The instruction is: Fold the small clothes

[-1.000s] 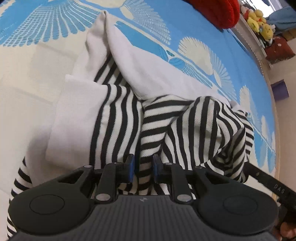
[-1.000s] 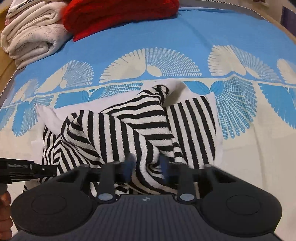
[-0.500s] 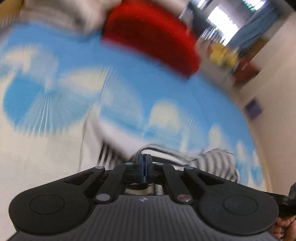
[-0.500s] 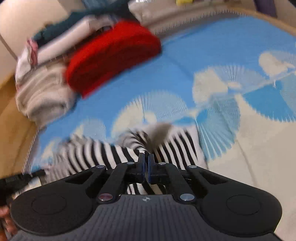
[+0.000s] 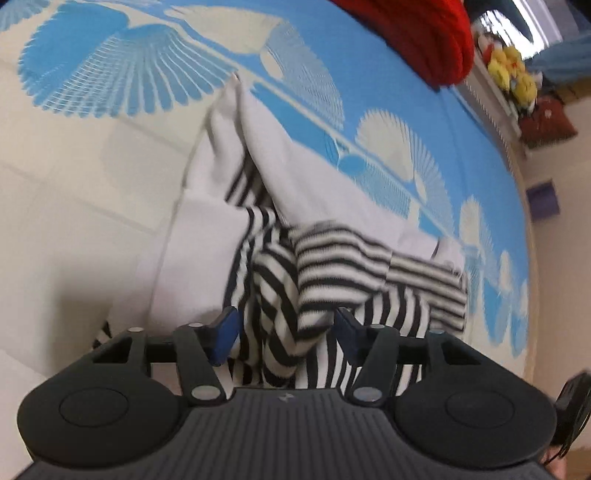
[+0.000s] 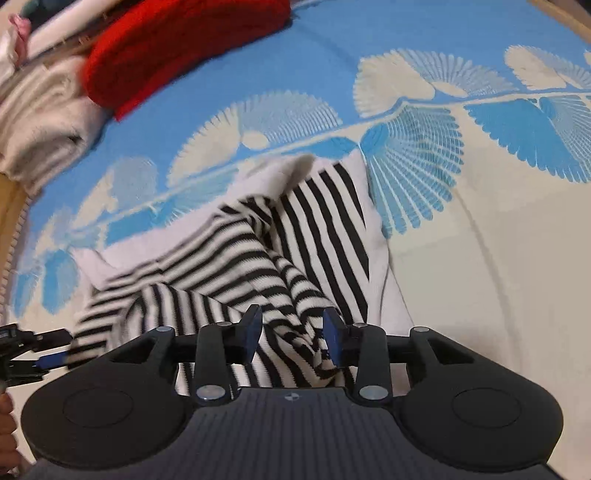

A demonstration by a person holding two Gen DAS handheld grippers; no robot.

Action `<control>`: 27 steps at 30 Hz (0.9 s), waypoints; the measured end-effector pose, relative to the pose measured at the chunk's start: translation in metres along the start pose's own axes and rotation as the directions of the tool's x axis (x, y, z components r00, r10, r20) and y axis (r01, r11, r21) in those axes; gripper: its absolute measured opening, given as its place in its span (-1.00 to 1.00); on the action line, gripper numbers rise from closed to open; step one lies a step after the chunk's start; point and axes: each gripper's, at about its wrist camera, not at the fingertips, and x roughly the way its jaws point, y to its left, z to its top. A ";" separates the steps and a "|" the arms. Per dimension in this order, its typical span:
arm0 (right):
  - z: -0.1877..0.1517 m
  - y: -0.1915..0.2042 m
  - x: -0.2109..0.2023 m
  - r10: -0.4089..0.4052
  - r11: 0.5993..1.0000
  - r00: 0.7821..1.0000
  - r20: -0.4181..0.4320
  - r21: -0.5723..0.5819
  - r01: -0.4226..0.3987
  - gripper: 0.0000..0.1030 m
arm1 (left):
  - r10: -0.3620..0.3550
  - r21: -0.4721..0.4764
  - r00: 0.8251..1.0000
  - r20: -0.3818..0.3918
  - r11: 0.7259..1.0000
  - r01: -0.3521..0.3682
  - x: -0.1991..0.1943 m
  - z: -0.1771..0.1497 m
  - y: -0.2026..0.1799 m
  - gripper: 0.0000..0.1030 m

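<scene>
My left hand-held gripper [image 5: 284,332] and right hand-held gripper [image 6: 291,338] had just been opening; each stood released, with a bunched fold of the striped garment [image 6: 236,258] between its pads, unpinched. The garment lay crumpled on the blue-and-cream bedspread [image 6: 480,258]. I judged the fold only half done; next, flattening it.

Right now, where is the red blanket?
The folded red blanket lies at the top left of the right wrist view, on the blue bedspread, beside the cream folded pile.
</scene>
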 end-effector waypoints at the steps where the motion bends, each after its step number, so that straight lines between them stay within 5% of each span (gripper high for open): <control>1: -0.001 0.001 0.006 -0.022 1.000 1.000 -0.011 0.001 0.022 -0.27 | -0.002 0.011 1.000 -0.008 1.000 0.002 0.002 -0.001 0.001 -0.63; 2: 0.000 0.003 0.009 -0.036 0.999 0.999 -0.019 0.003 0.036 -0.33 | -0.002 0.017 1.000 -0.003 1.000 0.002 0.003 -0.001 0.000 -0.93; 4: 0.000 0.005 0.012 -0.035 0.999 0.999 -0.017 0.024 0.035 -0.99 | 0.004 0.063 0.990 0.139 0.998 -0.013 -0.014 0.003 -0.005 -0.93; 6: 0.004 0.006 0.001 0.019 0.998 0.998 0.052 0.064 -0.022 -0.97 | -0.052 0.142 0.950 0.309 0.990 0.008 -0.046 0.005 -0.018 -0.93; 8: 0.009 0.008 -0.020 0.103 0.991 0.984 0.146 0.068 -0.114 -0.97 | -0.078 0.152 0.927 0.366 0.988 0.023 -0.064 0.006 -0.018 -0.93; 11: 0.012 0.000 -0.034 0.141 0.985 0.971 0.191 0.073 -0.157 -0.97 | 0.029 0.089 0.965 0.262 0.995 -0.054 -0.046 0.009 0.000 -0.91; 14: 0.004 -0.020 -0.004 0.045 0.991 0.999 0.003 0.129 -0.045 -0.96 | 0.123 0.049 0.992 0.039 0.991 -0.125 -0.006 0.005 0.021 -0.85; 17: -0.009 -0.022 0.018 -0.032 0.997 0.993 -0.113 0.068 0.040 -0.89 | 0.151 0.087 0.983 0.103 0.983 -0.160 -0.013 0.004 0.013 -0.82; 20: -0.004 -0.011 0.000 -0.051 0.999 0.999 -0.010 -0.001 0.051 -0.88 | 0.106 0.157 0.957 0.270 0.976 -0.152 -0.039 0.003 -0.007 -0.65; 22: -0.002 -0.001 -0.016 -0.029 0.999 0.995 0.092 -0.032 0.032 -0.81 | 0.039 0.208 0.950 0.310 0.972 -0.108 -0.046 0.000 -0.019 -0.64; 25: -0.001 0.009 -0.022 0.083 0.994 0.985 0.150 -0.079 -0.072 -0.65 | -0.044 0.207 0.986 0.163 0.978 0.009 -0.020 -0.005 -0.020 -0.62; 27: -0.006 0.013 -0.009 0.125 0.990 0.988 0.095 -0.081 -0.117 -0.64 | 0.075 0.205 0.995 0.062 0.975 -0.086 0.010 -0.011 -0.013 -0.62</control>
